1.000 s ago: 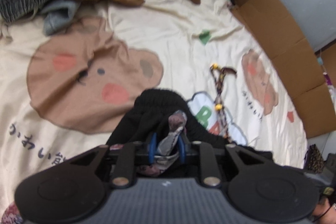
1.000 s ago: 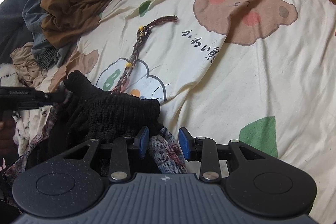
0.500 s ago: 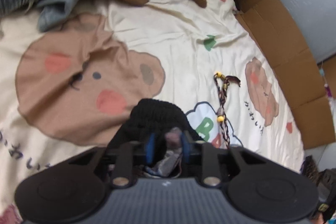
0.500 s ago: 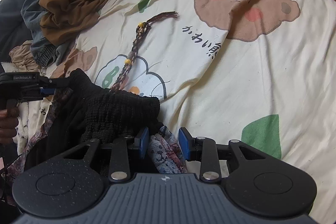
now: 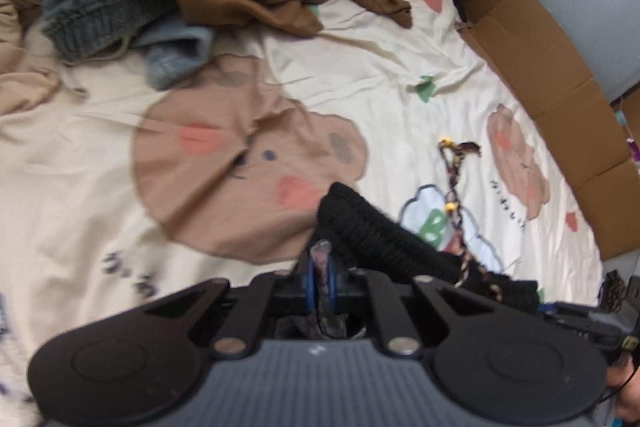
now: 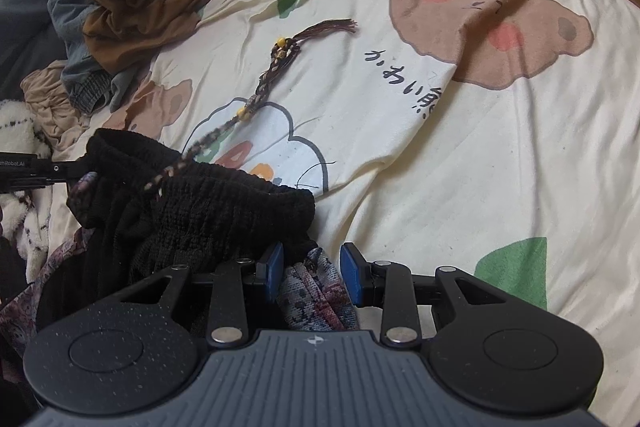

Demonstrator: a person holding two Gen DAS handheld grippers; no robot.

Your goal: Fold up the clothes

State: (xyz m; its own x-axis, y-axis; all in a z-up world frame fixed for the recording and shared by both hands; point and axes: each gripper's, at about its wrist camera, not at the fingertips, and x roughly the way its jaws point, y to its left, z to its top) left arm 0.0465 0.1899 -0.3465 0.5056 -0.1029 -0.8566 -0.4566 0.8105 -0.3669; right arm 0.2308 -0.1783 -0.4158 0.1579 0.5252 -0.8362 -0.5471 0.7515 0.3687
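Currently, the black-waisted garment [image 6: 208,203] is pinched shut in the left gripper [image 5: 320,277]; the right gripper [image 6: 312,267] stands part-open around its patterned fabric, so slippage is risked, and the braided cord [image 6: 264,87] may be snagged.

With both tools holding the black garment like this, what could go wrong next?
1. The braided cord lies over the black garment; lifting may drag or tangle it.
2. The right tool looks open around the patterned fabric, so that corner may slip.
3. The left tool pinches only a thin fold, which may pull out.
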